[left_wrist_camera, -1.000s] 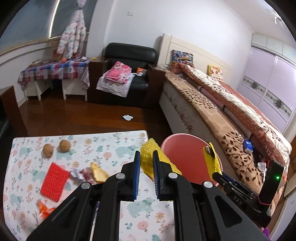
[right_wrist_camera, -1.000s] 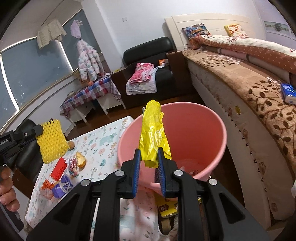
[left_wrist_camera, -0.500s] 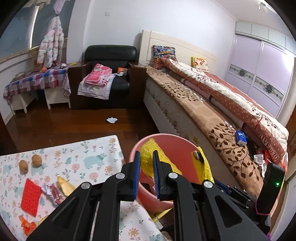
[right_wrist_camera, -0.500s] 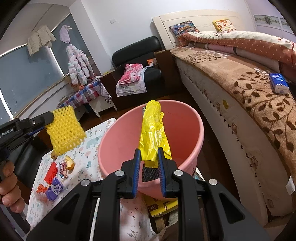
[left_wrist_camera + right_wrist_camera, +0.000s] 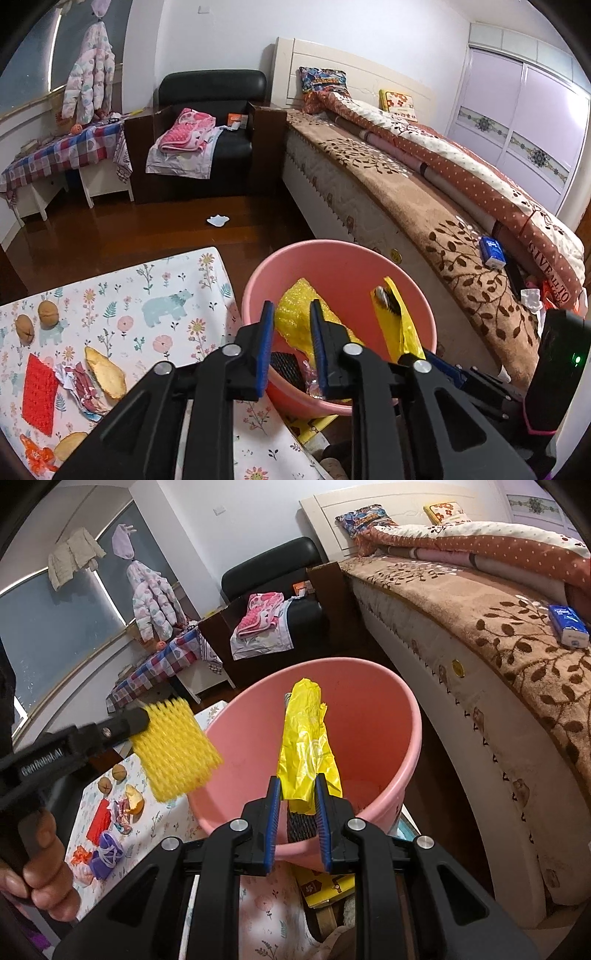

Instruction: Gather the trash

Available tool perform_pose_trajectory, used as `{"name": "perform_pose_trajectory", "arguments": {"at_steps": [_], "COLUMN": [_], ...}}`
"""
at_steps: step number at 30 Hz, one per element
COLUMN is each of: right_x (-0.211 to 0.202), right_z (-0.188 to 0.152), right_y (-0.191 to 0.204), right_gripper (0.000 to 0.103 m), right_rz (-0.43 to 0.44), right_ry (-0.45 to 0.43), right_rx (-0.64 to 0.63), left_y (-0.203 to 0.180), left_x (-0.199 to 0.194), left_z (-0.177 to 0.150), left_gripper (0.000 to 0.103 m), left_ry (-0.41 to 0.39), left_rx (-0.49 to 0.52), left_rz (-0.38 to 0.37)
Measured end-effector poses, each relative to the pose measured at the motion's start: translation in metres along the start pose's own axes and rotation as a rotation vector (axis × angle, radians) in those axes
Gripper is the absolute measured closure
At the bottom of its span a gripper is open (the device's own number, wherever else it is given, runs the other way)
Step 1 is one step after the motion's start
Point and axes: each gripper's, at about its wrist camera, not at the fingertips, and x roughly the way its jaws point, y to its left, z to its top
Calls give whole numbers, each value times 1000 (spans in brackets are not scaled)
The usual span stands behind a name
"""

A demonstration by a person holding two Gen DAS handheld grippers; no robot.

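L gripper jaws just opening w/ yellow foam net between them, hanging over near-left rim of pink bucket; my R gripper clamps yellow bag, long axis upright, over bucket centre, so R drops straight down.

Pink bucket upright beside the table edge, open top, a dark mesh scrap on its floor. Yellow foam net hangs over the bucket's rim, tilted. Crumpled yellow plastic bag stands upright over the bucket's mouth. On the table: red foam net, wrappers, peels, all lying flat.
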Motion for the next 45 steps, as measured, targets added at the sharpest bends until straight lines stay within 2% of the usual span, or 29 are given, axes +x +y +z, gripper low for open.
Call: {"name": "perform_pose_trajectory", "arguments": {"at_steps": [3,4,10,15,17,26,33,40,45], "right_x": [0,0,0,1,0,-10,-9,-1,-4], "right_z": [1,1,2,4,4,-2,-25,-55,-63], "right_y": [1,2,4,1,1,20,63,106,120], "right_gripper": [84,84,83,76,71,70,70,70,70], "right_rz": [-4,-5,-10,-15,-14,8,56,97,105], "right_ry": [-6,-5,-11,-3,-4,-11,7,84,88], "right_rx": [-10,-12,-6,12,20,-12,-112,-213,-247], "left_y": [-1,-2,-2,1,4,23,42,67,89], "left_x": [1,1,-4,-13,-17,-35,-65,-100,-116], "left_z": [-2,-3,-3,-5,-7,-25,-46,-71,-88], "left_gripper": [67,65,64,64,64,64,61,61,61], "left_ry": [6,6,-3,-16,-16,-4,-32,-65,-56], "left_rx": [7,11,17,15,10,-27,-47,-60,-100], "left_rz": [-17,-18,-28,-26,-25,0,58,144,207]}}
